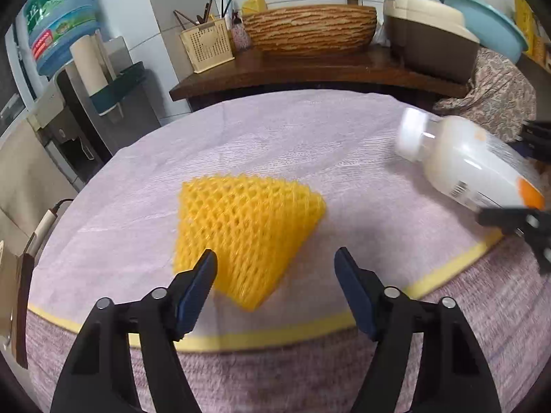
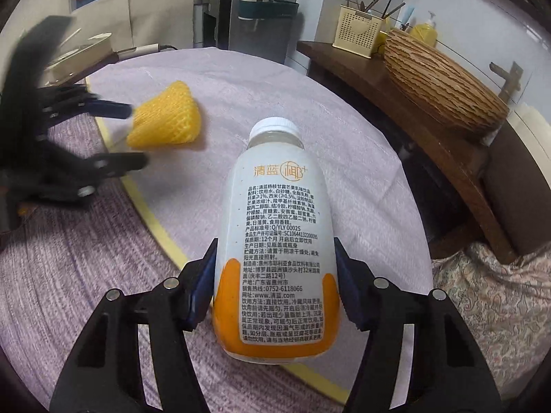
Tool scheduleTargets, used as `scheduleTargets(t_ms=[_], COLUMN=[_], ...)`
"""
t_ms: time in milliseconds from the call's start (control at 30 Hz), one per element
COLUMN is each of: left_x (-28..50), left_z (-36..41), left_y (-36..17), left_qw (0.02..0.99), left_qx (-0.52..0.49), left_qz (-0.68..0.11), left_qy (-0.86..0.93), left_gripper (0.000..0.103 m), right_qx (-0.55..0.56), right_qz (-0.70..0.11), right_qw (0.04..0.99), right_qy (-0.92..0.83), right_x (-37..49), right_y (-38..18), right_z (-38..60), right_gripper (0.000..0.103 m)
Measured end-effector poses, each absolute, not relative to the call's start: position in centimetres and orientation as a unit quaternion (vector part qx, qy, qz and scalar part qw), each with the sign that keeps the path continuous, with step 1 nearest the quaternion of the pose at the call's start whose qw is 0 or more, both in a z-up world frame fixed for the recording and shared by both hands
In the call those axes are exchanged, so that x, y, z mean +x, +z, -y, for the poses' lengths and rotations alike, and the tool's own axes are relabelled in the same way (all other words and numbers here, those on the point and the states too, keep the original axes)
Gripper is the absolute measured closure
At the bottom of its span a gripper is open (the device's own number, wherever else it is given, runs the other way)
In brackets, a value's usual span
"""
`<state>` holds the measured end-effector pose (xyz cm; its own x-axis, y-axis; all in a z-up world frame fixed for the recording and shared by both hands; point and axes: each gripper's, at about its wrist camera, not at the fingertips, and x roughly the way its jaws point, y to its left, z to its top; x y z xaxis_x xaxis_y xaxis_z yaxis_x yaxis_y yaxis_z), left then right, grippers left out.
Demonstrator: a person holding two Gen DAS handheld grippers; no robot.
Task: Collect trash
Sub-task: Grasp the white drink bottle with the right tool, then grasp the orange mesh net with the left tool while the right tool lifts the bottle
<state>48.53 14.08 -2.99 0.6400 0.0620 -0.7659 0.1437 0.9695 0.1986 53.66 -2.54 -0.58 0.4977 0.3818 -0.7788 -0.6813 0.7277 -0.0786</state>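
On the pale purple cloth covering the round counter lie 2 pieces of trash: a white drink bottle with an orange base, lying on its side with its cap pointing away, and a yellow foam net sleeve well to its left. The right gripper has its blue pads pressed against both sides of the bottle's lower body, so it appears to be clamped on it; whether the bottle is lifted or resting on the cloth cannot be told. The left gripper stands wide, its jaws spread with nothing between them, the left pad overlapping the near edge of the sleeve, the right pad clear of it. The step in hand looks like picking up both items at once: bottle secured, sleeve not yet gripped. Next, the left gripper would likely need to push forward around the sleeve's near corner and close. Beyond the counter, a wooden shelf carries a woven basin. No bin is visible.
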Motion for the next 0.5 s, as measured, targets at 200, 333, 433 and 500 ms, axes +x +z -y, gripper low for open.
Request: scheduleTargets(t_ms=[200, 333, 433, 500], left_x=[49.7, 49.6, 49.4, 49.0], left_z=[-14.3, -15.1, -15.6, -15.7], left_y=[-3.4, -3.0, -2.7, -2.5], left_qw=[0.897, 0.902, 0.905, 0.906], left_qx=[0.112, 0.095, 0.082, 0.071], left_qz=[-0.427, -0.42, -0.418, -0.418], left_qy=[-0.009, 0.001, 0.001, -0.004], left_gripper=[0.057, 0.082, 0.089, 0.091], right_qx=[-0.167, -0.148, -0.135, -0.126], right_qz=[-0.384, -0.378, -0.378, -0.376], right_qw=[0.853, 0.86, 0.862, 0.864], right_qy=[0.31, 0.31, 0.311, 0.311], right_x=[51.9, 50.8, 50.2, 49.6], right_y=[-0.3, 0.0, -0.1, -0.1], right_z=[4.1, 4.6, 4.8, 5.0], right_gripper=[0.041, 0.041, 0.041, 0.041])
